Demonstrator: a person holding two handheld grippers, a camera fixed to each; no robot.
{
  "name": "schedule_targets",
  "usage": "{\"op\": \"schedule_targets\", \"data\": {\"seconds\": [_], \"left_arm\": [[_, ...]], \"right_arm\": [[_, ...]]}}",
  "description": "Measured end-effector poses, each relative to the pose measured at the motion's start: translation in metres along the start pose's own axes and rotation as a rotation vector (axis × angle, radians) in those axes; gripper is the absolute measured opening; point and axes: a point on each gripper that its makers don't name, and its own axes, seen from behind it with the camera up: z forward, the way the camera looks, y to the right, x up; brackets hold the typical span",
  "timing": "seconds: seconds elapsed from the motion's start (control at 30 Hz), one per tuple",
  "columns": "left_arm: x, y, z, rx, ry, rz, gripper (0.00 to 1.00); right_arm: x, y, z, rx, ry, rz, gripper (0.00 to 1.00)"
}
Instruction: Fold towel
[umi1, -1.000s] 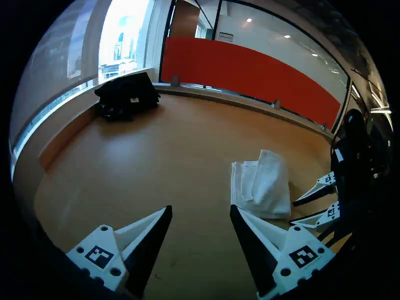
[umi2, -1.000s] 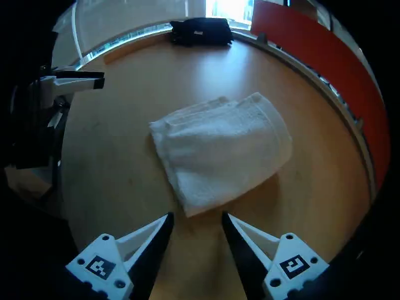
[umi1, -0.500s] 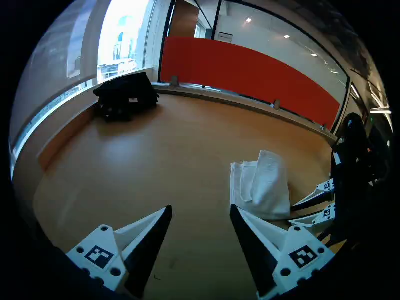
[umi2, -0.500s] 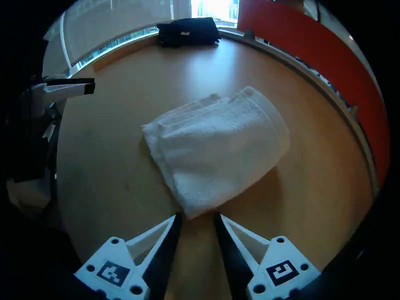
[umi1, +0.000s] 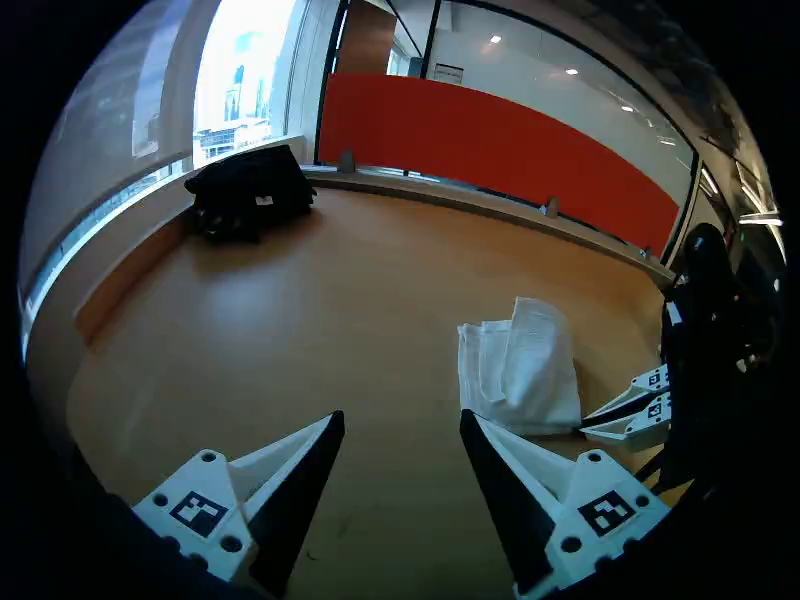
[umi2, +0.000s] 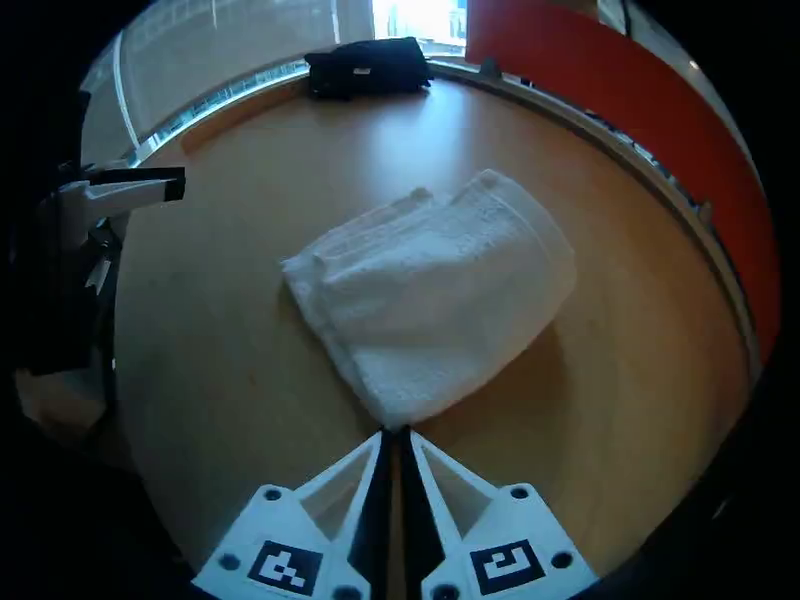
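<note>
Two-handed work on a near-finished fold. Shows the towel (umi2: 440, 290), white and already doubled into a thick bundle, lying flat near the middle of the wooden counter (umi2: 620, 400), well apart from a black bag (umi2: 365, 68) at the far edge by the window. Puts the right hand-held gripper (umi2: 395, 440) at the bundle's nearest corner, fingers drawn together to a slit; cannot tell whether any cloth is pinched between them. Leaves the left hand-held gripper (umi1: 400, 418) spread wide and empty, hovering off to the side over bare wood, clear of the cloth. Reads as the closing stage of the task: either a last fold about to start from that corner, or a final tidy. Calls next, probably, for a firm pinch on the corner layers, a lift across toward the opposite edge, and a steadying press from the idle left side to stop the bundle sliding or springing open.
</note>
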Motion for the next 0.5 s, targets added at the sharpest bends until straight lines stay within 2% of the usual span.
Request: {"op": "schedule_targets", "data": {"seconds": [0.3, 0.5], "left_arm": [[0.000, 0.001, -0.001, -0.001, 0.002, 0.004, 0.85], [0.003, 0.002, -0.001, -0.005, 0.009, 0.010, 0.85]], "right_arm": [[0.005, -0.001, -0.002, 0.007, 0.014, -0.010, 0.02], [0.018, 0.002, -0.013, -0.013, 0.053, -0.039, 0.02]]}}
